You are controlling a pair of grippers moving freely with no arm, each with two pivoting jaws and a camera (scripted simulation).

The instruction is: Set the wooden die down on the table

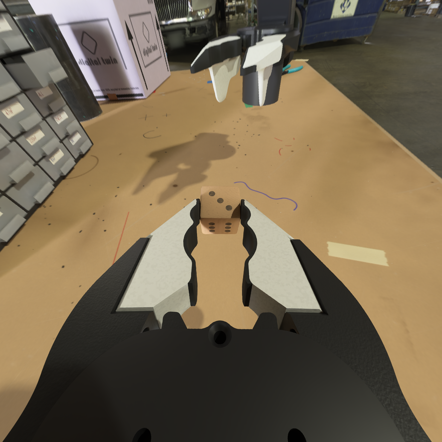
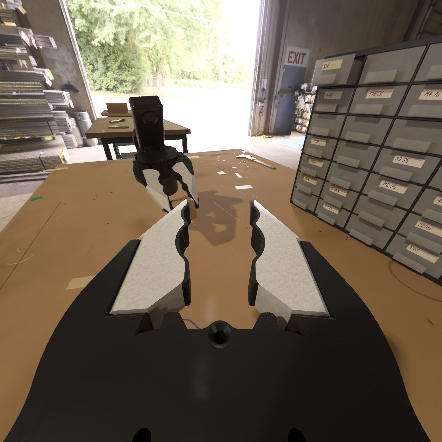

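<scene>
Two tongs: left tongs [image 1: 219, 203] are clamped on the small pale wooden die with dark pips [image 1: 219, 208], pinched right at the fingertips; right tongs [image 2: 218, 205] hang apart with nothing between them, wide gap.
Die location: up in the left tongs' grip, over the brown scuffed board counter [image 1: 311, 215]. Honestly can't tell whether its bottom face is touching the counter yet; in the right wrist view it looks very low, half hidden behind a finger.
How I'd do it: go straight down, keep the die level so a flat face lands, then ease the fingers apart and lift off vertically so it doesn't roll.
Risk: it's held only by the tips, so any twist could flip it.
Containers: grey cabinet of small labelled plastic drawers [image 2: 373, 153] stands at the counter's edge, drawers shut, contents not visible. White cardboard box with black arrows [image 1: 114, 50] is closed too.
</scene>
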